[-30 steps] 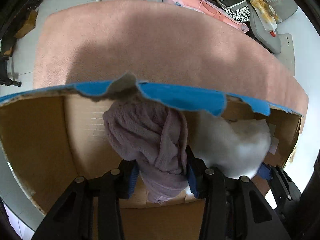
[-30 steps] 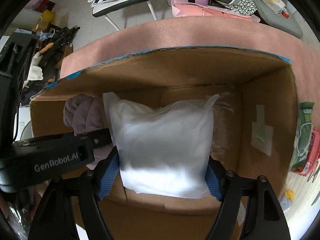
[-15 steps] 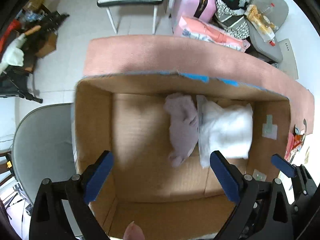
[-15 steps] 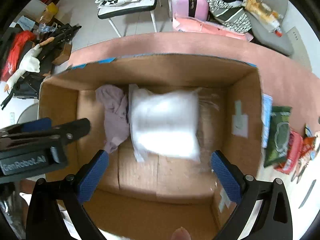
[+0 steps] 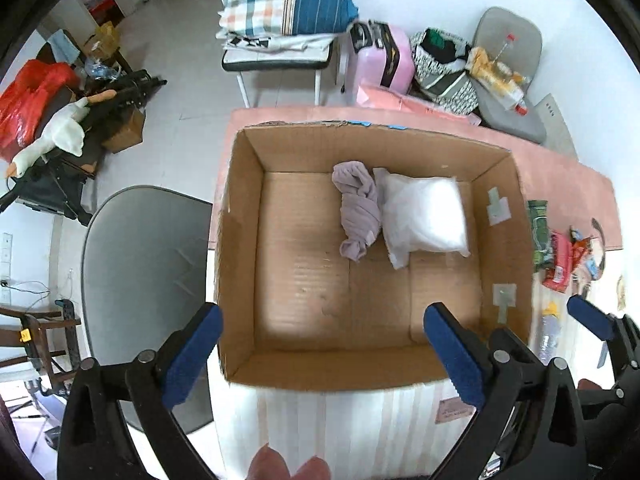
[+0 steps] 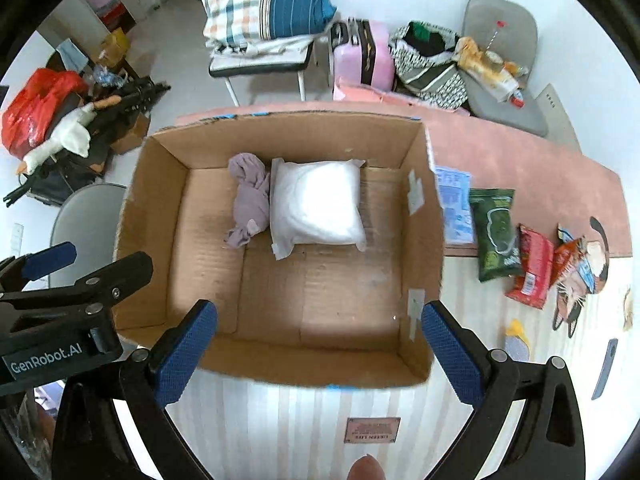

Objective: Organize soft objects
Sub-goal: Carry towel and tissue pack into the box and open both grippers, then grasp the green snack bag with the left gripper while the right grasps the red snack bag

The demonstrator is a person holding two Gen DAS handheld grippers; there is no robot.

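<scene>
An open cardboard box [image 5: 240,240] [image 6: 420,240] stands on the table. Inside, at its far side, a mauve knotted cloth [image 5: 356,210] [image 6: 250,204] lies next to a white pillow in a clear bag [image 5: 424,212] [image 6: 316,204], the two touching. My left gripper [image 5: 320,344] is open and empty, held above the box's near edge. My right gripper [image 6: 318,332] is open and empty, also above the near edge. The left gripper shows at the left of the right wrist view [image 6: 72,276].
Snack packets, a green one [image 6: 494,232] and a red one [image 6: 532,268], lie on the table right of the box. A pink cloth [image 6: 520,168] covers the table's far part. A grey chair [image 5: 140,280] stands to the left. Clutter and a suitcase [image 5: 380,60] lie beyond.
Both grippers opened, letting go of the mauve cloth and the white pillow, which now lie on the box floor. Both grippers rose and drew back above the box.
</scene>
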